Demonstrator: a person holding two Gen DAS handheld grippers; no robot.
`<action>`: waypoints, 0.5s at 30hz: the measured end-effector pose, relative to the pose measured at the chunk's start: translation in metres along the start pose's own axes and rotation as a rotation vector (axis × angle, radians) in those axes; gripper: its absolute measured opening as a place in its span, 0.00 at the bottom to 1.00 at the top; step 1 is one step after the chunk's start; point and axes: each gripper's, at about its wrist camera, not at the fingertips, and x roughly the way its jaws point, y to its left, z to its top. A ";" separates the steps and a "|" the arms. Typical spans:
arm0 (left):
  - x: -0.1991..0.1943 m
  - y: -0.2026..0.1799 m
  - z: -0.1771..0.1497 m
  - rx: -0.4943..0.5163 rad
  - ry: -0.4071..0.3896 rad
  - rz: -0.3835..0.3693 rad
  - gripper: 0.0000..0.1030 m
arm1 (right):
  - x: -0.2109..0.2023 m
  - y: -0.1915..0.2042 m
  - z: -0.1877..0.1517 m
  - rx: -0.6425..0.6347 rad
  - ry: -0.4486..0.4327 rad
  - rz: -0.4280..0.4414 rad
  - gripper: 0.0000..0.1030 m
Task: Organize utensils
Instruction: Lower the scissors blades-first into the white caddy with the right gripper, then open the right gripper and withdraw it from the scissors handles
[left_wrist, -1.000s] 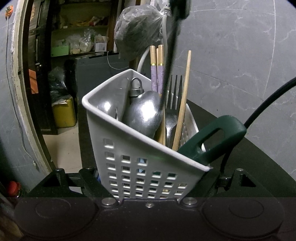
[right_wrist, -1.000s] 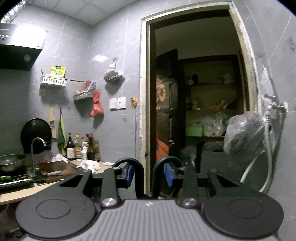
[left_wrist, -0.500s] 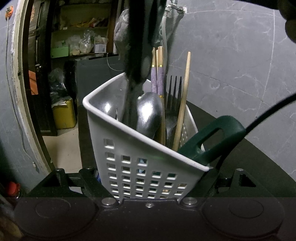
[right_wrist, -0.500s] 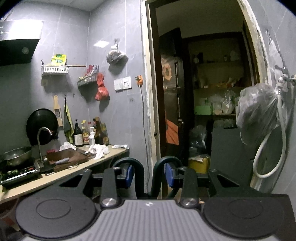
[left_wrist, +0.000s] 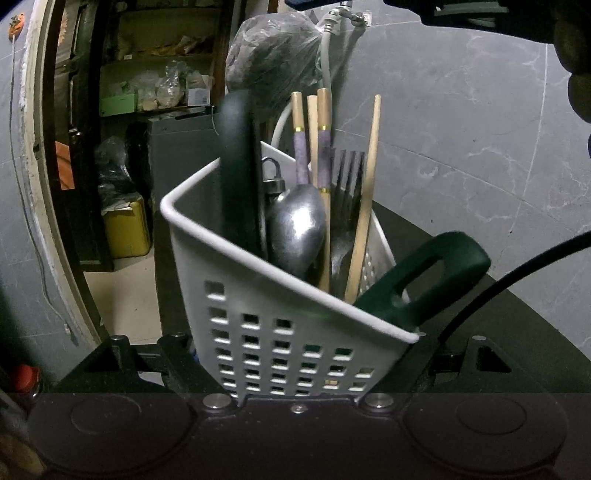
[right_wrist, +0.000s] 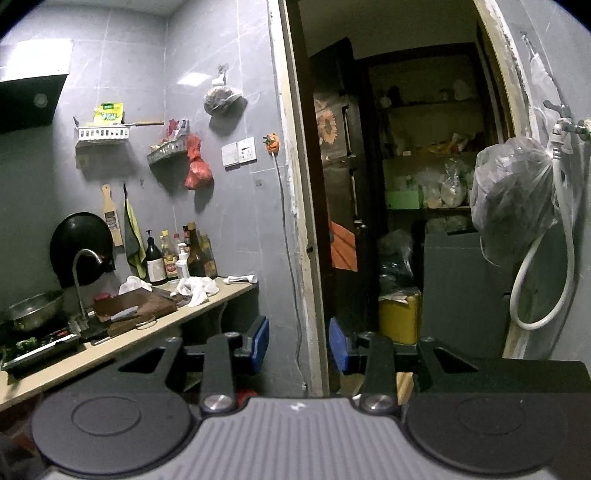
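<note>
A white perforated basket (left_wrist: 280, 332) fills the left wrist view, and my left gripper (left_wrist: 295, 373) is shut on its lower part, with the fingers mostly hidden behind it. Upright in the basket are a black looped handle (left_wrist: 236, 177) at the left, a metal spoon (left_wrist: 295, 229), a dark fork (left_wrist: 347, 177), purple-banded chopsticks (left_wrist: 301, 147) and a plain wooden stick (left_wrist: 367, 192). A dark green handle (left_wrist: 428, 277) leans out over the right rim. My right gripper (right_wrist: 299, 349) stands open, with nothing between its blue pads (right_wrist: 260, 343). Part of it and a hand (left_wrist: 576, 55) show above the basket.
A tiled grey wall is behind the basket. A plastic bag (left_wrist: 273, 59) and a white hose (right_wrist: 543, 280) hang from a tap. A black cable (left_wrist: 509, 273) crosses at the right. A doorway (right_wrist: 406, 184) opens onto a storeroom. A counter (right_wrist: 147, 328) with bottles is at the left.
The black looped handle that sat between the right gripper's jaws has come down into the left side of the basket and is let go. The right gripper's view sank. The left gripper kept still.
</note>
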 end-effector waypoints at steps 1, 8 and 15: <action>0.000 0.000 0.000 0.001 0.000 0.000 0.81 | 0.000 -0.001 0.000 0.002 0.001 0.000 0.40; 0.000 0.001 0.000 -0.003 0.002 0.001 0.81 | -0.005 -0.005 -0.002 0.016 -0.003 -0.023 0.45; 0.000 0.001 0.000 0.000 0.001 0.002 0.81 | -0.012 -0.010 -0.007 0.032 0.002 -0.057 0.55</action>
